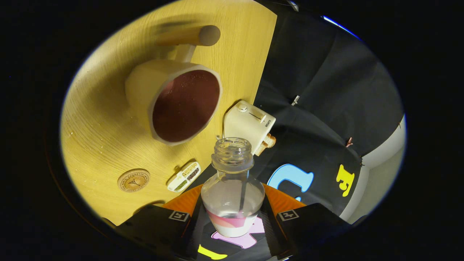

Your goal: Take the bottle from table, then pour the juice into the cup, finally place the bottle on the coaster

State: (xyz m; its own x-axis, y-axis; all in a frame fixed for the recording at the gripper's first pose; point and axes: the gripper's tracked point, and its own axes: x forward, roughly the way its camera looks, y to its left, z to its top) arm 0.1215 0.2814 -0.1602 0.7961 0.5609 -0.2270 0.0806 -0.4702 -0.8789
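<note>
Bare tabletop [98, 119] around coaster [133, 180]; cup [181, 105], toaster [248, 125], small box [184, 176] crowding beyond claw-held bottle [232, 181].

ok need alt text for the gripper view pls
The gripper holds a clear, uncapped bottle between its fingers, tilted over a wooden table. Beyond it stand a cream cup, a round coaster and a white toaster.

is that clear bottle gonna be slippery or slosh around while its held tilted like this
The bottle looks like smooth clear glass or hard plastic, so probably stiff and a bit slick. It sits between the gripper jaws, which press on both sides. It seems nearly drained, so likely light with little slosh. With no cap on its open neck, leftover drops may still run out toward the cup.
</note>
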